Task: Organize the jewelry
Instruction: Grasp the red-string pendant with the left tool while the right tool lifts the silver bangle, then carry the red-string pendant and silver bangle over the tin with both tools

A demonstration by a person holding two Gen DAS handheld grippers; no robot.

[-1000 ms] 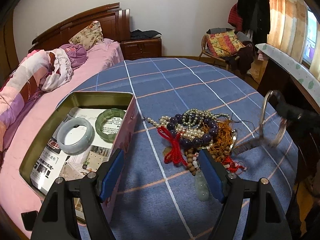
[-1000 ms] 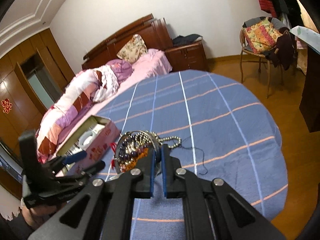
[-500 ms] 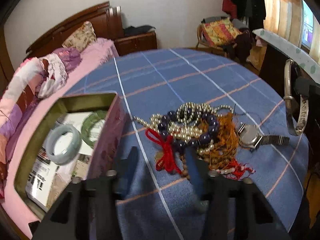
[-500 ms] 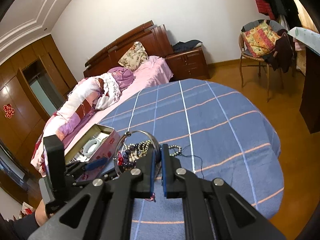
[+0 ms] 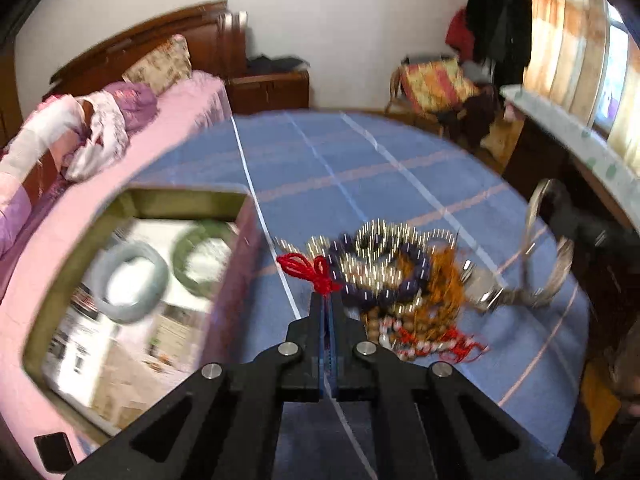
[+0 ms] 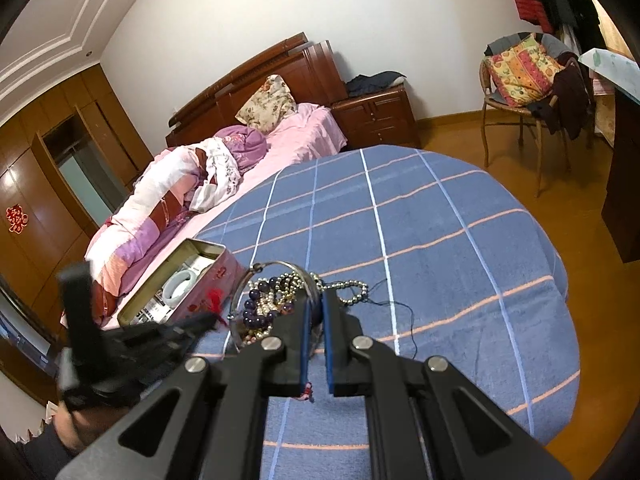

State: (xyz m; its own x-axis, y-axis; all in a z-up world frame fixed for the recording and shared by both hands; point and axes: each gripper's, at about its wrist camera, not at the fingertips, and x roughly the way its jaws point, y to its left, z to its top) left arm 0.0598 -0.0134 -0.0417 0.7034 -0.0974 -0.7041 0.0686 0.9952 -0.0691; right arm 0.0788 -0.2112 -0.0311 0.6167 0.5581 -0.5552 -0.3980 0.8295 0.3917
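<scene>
My left gripper (image 5: 326, 296) is shut on the red knotted cord (image 5: 304, 266) at the left edge of a tangled jewelry pile (image 5: 384, 256) of pearl, purple and wooden beads. The view is blurred. An open tin (image 5: 180, 194) to the left holds a pale bangle (image 5: 160, 280) and a green bangle (image 5: 182, 268). My right gripper (image 6: 314, 304) is shut on a thin silver bangle (image 6: 276, 265), held just above the pile's right side. In the right wrist view the left gripper (image 6: 204, 320) sits between the tin (image 6: 224, 276) and the pile.
A round table with a blue checked cloth (image 6: 440, 240) carries everything. A pink bed (image 6: 296, 136) lies past the tin. A chair with a cushion (image 6: 520, 72) stands at the back right. A metal watch (image 5: 480, 292) lies at the pile's right.
My left gripper's jaws went from wide open to shut, closing on the red cord at the pile's edge. The right gripper still holds the silver bangle above the pile.
</scene>
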